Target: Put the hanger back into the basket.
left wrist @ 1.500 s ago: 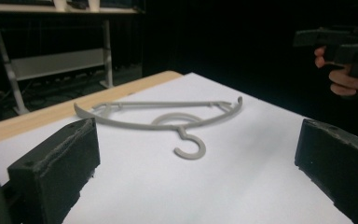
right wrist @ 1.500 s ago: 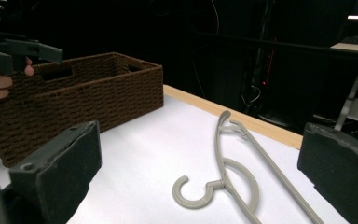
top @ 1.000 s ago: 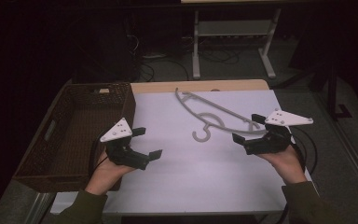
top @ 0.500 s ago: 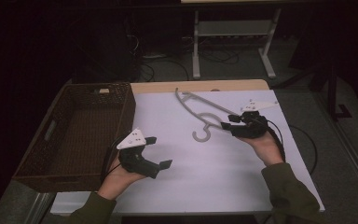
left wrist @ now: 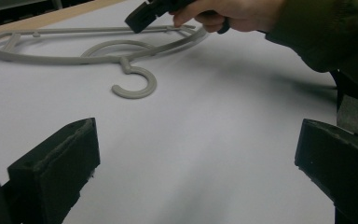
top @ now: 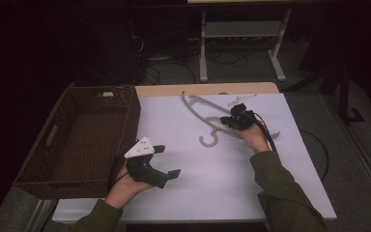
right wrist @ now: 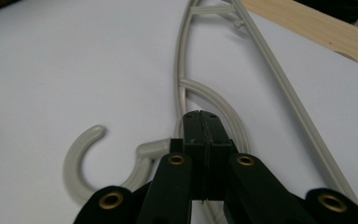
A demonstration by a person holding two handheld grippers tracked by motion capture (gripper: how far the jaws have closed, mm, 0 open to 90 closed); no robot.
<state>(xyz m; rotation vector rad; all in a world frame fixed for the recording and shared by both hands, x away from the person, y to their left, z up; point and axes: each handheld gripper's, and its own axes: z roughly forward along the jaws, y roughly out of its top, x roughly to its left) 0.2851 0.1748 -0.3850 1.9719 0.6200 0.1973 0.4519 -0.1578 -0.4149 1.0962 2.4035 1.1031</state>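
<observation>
The grey hanger [top: 207, 113] lies flat on the table [top: 222, 188], right of the basket [top: 77, 140]. It looks light, stiff and thin. The right tool [top: 233, 119] is pressed together near its neck. The left tool [top: 166, 162] is spread.

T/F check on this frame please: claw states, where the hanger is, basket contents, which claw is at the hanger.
1. The left claw is open. True: in the left gripper view its jaws stand wide apart with bare table between them.
2. The right claw is wide open. False: in the right gripper view its jaws are pressed together, over the grey hanger near the hook's neck; whether they pinch it cannot be told.
3. The hanger lies inside the wicker basket. False: it lies flat on the white table top, to the right of the basket.
4. The basket looks empty. True, as far as the dim high view shows.
5. The left claw is touching the hanger. False: it is well apart, nearer the person.
</observation>
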